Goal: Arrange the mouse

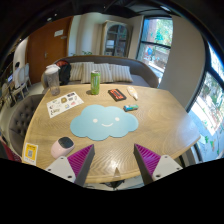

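Note:
A light blue cloud-shaped mouse pad (104, 122) lies in the middle of the wooden table (160, 125). A small white object (132, 92), possibly the mouse, lies beyond the pad towards the far right, next to a black remote-like object (117, 95). My gripper (114, 150) is at the table's near edge, just short of the pad. Its fingers (82, 157) with magenta pads stand wide apart, with only bare table between them.
A green can (95, 82), a glass (54, 92), a grey jug (52, 75) and a printed sheet (63, 102) are at the far left. A small orange and teal object (130, 107) lies right of the pad. A round grey object (65, 145) sits near the left finger. A sofa (110, 70) stands behind the table.

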